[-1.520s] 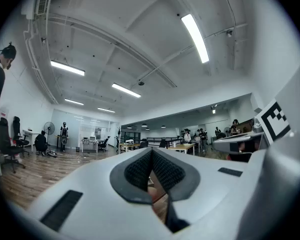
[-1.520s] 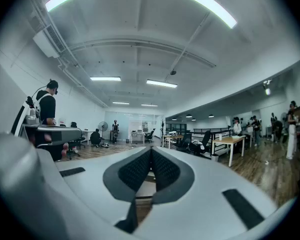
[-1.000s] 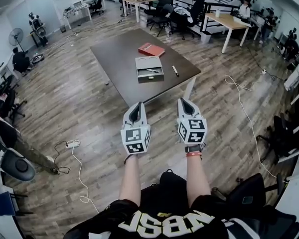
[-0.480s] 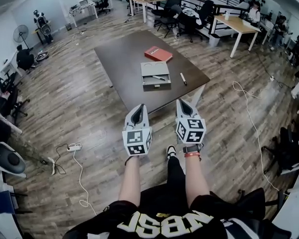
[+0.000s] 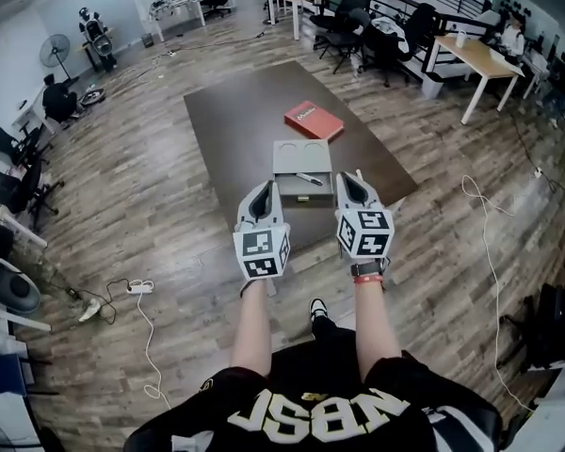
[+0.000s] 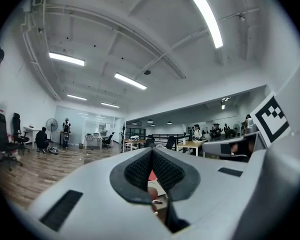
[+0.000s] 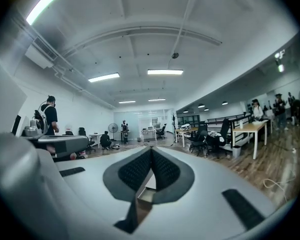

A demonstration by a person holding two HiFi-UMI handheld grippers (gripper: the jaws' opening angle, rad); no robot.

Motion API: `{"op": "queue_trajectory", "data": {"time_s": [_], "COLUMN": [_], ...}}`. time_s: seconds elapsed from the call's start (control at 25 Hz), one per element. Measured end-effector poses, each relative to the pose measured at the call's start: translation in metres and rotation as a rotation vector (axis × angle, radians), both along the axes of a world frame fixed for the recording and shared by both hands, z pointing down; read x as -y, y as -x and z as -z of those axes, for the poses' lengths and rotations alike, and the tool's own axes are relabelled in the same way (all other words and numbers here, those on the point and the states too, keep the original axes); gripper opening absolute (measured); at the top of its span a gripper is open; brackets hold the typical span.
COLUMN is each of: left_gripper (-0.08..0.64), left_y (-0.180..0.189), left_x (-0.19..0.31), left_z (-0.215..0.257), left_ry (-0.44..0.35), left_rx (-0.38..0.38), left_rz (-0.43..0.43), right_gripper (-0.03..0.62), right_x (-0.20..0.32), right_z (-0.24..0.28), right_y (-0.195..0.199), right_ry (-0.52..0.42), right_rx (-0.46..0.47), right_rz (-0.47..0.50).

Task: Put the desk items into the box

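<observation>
The table (image 5: 228,130) is way closer than a second ago. Left hand-held gripper (image 5: 261,188) and right hand-held gripper (image 5: 347,179), both pinched shut and empty, nearly reach the box (image 5: 301,155). The red book (image 5: 314,121) sits just behind it, ungrabbed.

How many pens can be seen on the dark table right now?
2. One pen lies inside the open box; the second pen lies on the table just right of the box, mostly hidden behind the right gripper. More may lie hidden behind it.
</observation>
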State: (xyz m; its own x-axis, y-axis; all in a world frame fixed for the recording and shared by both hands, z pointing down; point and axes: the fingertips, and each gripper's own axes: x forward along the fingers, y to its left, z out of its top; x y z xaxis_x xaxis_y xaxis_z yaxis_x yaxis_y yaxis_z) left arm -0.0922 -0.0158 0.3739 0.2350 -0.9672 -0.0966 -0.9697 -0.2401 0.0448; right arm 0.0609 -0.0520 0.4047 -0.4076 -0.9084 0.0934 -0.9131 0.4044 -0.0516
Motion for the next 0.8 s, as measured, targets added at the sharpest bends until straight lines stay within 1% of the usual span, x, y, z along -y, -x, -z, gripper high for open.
{"op": "queue_trajectory", "data": {"time_s": [0.16, 0.28, 0.4, 0.56, 0.68, 0.8], "left_gripper": [0.009, 0.009, 0.009, 0.009, 0.009, 0.009], "left_y": [-0.013, -0.016, -0.014, -0.015, -0.018, -0.029], "left_x": [0.061, 0.097, 0.126, 0.155, 0.174, 0.196], "left_z": [-0.005, -0.017, -0.026, -0.034, -0.039, -0.044], "left_ry": [0.025, 0.065, 0.095, 0.118, 0.133, 0.142], "left_rx": [-0.008, -0.040, -0.074, -0.040, -0.032, -0.022], "left_rz": [0.028, 0.041, 0.056, 0.075, 0.058, -0.001], "right_gripper": [0.013, 0.019, 0.018, 0.019, 0.027, 0.032], "right_x": [0.062, 0.103, 0.136, 0.167, 0.183, 0.199], "right_z": [-0.004, -0.016, -0.027, -0.043, -0.049, -0.052], "right_y": [-0.010, -0.015, -0.014, -0.012, -0.010, -0.014], "right_ry": [0.026, 0.063, 0.088, 0.120, 0.126, 0.136], "right_rx": [-0.014, 0.008, 0.010, 0.015, -0.005, -0.006], "right_rz": [0.049, 0.065, 0.088, 0.109, 0.112, 0.095]}}
